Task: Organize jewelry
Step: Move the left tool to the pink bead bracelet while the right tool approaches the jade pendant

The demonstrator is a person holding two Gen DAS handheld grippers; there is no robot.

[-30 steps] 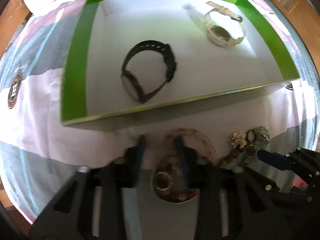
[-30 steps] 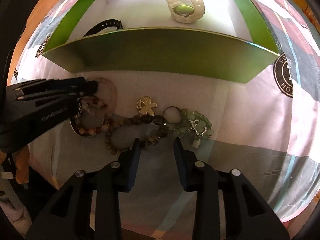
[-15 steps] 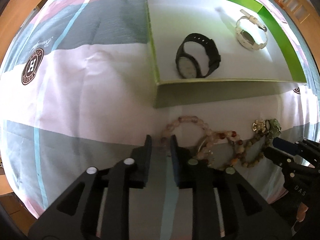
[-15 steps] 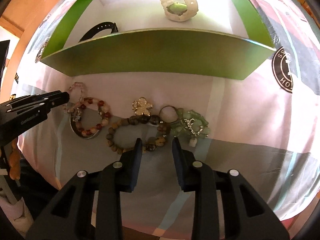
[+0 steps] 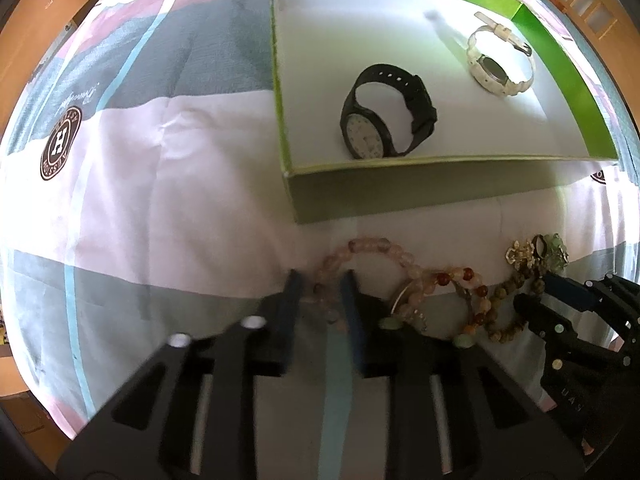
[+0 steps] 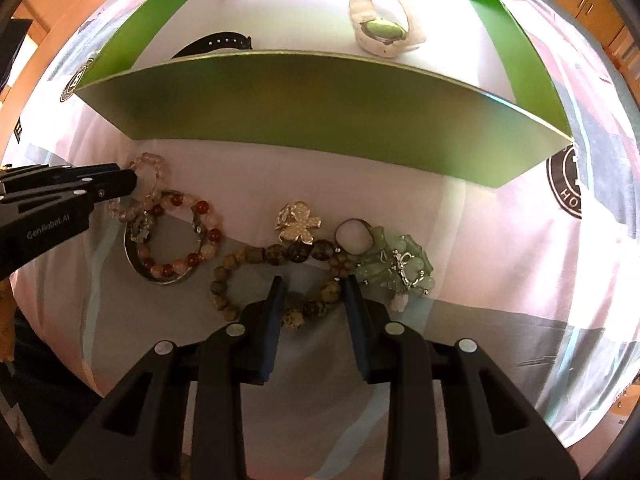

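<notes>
Two grippers work at once over the bedspread [image 5: 168, 184], each closing on a bracelet near the camera. The left gripper [image 5: 320, 284] has just been narrowing its jaws around the near arc of the pink bead bracelet [image 5: 360, 246]; whether the pads already press the beads I cannot tell. The right gripper [image 6: 312, 284] has likewise been closing, with the brown stone bracelet [image 6: 256, 258] between its fingers, which seem not yet to touch it. So the step in hand is the pickup; next, each grip probably needs to firm up, then lift clear of the tangled neighbours and carry over the near wall of the green box [image 6: 320, 120].

Only the right wrist view shows the amber bead bracelet [image 6: 180, 236], gold flower charm [image 6: 298, 222] and jade piece [image 6: 400, 260] plainly. Farther off, the left wrist view alone shows the whole black watch [image 5: 384, 116] beside the white watch [image 5: 500, 68] inside the box.
</notes>
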